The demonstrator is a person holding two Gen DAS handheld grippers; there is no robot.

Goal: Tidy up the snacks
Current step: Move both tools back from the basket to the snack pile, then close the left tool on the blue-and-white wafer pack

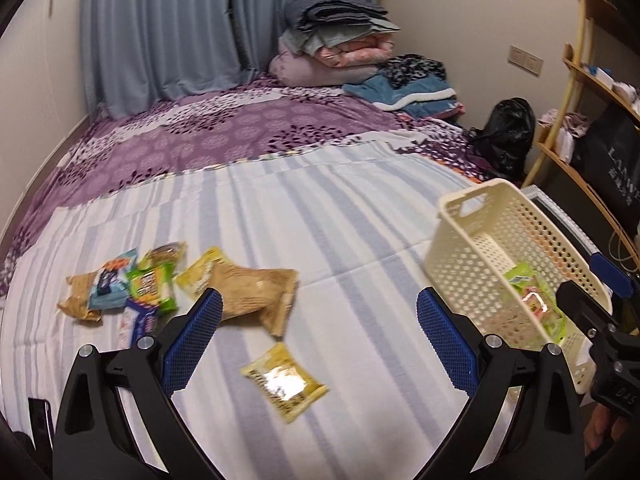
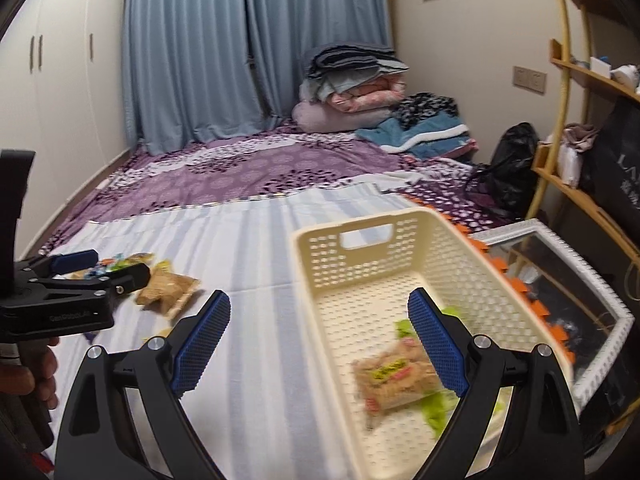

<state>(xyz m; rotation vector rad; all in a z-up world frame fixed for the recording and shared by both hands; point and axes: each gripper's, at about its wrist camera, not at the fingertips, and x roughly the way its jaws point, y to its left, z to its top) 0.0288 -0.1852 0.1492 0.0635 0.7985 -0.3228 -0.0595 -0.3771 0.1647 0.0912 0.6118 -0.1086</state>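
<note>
Snacks [image 1: 180, 292] lie heaped on our striped bedsheet [image 1: 320, 220], one yellow packet [image 1: 282, 382] apart; some sit inside our cream basket [image 2: 360, 264]. Our left gripper [image 1: 318, 326] and right gripper [image 2: 318, 326] both gape, holding nothing.

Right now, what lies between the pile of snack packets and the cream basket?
Mostly bare striped sheet. Left wrist view shows one yellow packet lying alone between the pile and the basket.

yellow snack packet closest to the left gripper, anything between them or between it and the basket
Nothing visible does. The yellow snack packet lies alone on the striped sheet, just ahead of the open left gripper. Only bare sheet separates it from the cream basket to its right; the other snacks sit off to the left.
</note>
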